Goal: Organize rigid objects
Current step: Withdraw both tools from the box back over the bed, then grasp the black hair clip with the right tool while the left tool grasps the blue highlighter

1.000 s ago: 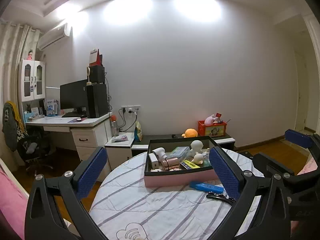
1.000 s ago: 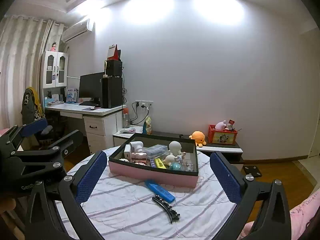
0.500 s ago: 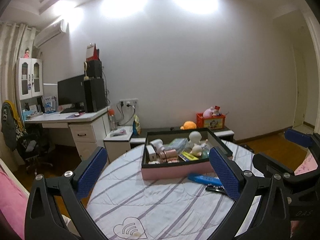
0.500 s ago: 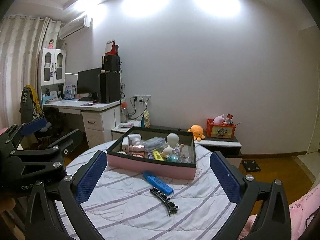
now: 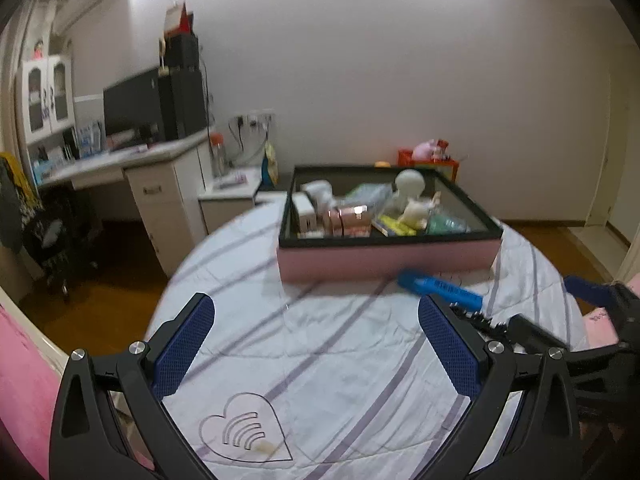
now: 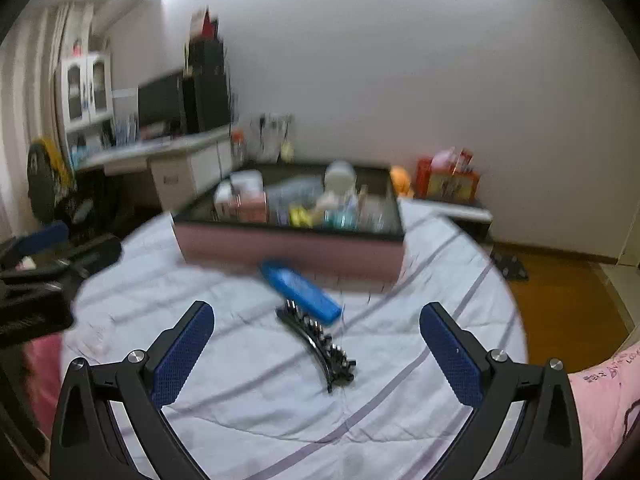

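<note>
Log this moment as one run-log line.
left tool open, empty | right tool open, empty, over hair clip | blue case beside clip | both outside pink box

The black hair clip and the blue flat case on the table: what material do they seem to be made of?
The long black hair clip looks like glossy hard plastic, possibly with metal: highlights glint on its row of studs. The blue flat case looks like smooth plastic with a soft sheen; blur leaves this open. Both lie on a matte striped cloth that creases.
</note>
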A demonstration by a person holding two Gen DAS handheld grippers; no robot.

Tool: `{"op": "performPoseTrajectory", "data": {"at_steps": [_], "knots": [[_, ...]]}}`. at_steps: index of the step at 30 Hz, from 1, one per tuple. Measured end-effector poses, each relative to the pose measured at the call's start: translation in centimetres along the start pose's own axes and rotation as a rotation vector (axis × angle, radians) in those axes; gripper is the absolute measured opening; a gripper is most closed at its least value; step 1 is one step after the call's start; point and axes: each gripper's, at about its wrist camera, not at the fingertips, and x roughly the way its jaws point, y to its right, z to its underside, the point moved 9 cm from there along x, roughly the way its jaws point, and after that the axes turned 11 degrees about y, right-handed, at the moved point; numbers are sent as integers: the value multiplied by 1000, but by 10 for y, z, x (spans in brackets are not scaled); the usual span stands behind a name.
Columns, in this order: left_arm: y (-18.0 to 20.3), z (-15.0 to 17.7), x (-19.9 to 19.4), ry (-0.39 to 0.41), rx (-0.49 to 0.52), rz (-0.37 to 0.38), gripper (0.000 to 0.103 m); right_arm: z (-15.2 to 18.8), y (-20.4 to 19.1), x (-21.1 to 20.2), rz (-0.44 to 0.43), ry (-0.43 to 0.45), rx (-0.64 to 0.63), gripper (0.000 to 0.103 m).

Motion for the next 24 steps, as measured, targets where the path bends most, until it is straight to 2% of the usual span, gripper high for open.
{"op": "performPoseTrajectory", "data": {"at_steps": [2,4,5,9,11,13,15,16,20,24], "knots": [[0,7,8,-28,-1,1,103,19,6,29,1,-109,-18,103],[1,13,15,-55,12,0,103,33,9,48,-20,-180,-21,103],[1,15,17,-62,16,-1,103,40,11,57,-33,-208,-16,98],[4,20,26,-89,20,-4,103,50,9,65,-86,-262,-19,66],[8,21,28,-95,21,7,103,52,8,65,-92,-274,-61,59],[14,21,30,-98,29,14,103,53,8,63,-109,-276,-84,44],[21,21,31,-102,41,25,103,53,10,58,-123,-280,-93,23],[25,21,31,-106,47,31,103,54,12,56,-126,-281,-93,19],[39,23,33,-118,64,50,103,58,27,38,-111,-270,-90,19],[57,27,40,-144,62,76,103,61,58,26,-56,-255,-53,19]]}}
